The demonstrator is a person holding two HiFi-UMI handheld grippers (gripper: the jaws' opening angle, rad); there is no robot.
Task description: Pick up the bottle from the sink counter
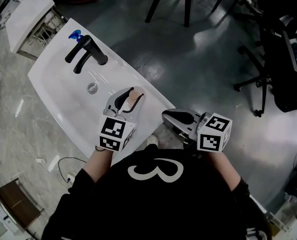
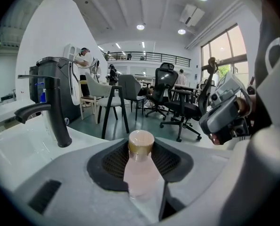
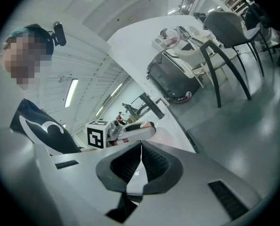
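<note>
Bottle [image 2: 141,166] sits clamped in left claw [image 1: 130,99], apparently above sink counter [image 1: 63,91]; right claw [image 3: 140,166] pressed together, empty.

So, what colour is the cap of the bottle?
Gold-tan cap on the pale pink bottle; clearest in the left gripper view.

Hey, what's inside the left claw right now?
A pale pink bottle with a gold cap sits between the jaws of the left claw, which are shut on it. The claw covers the bottle's lower body and base, so those cannot be seen.
</note>
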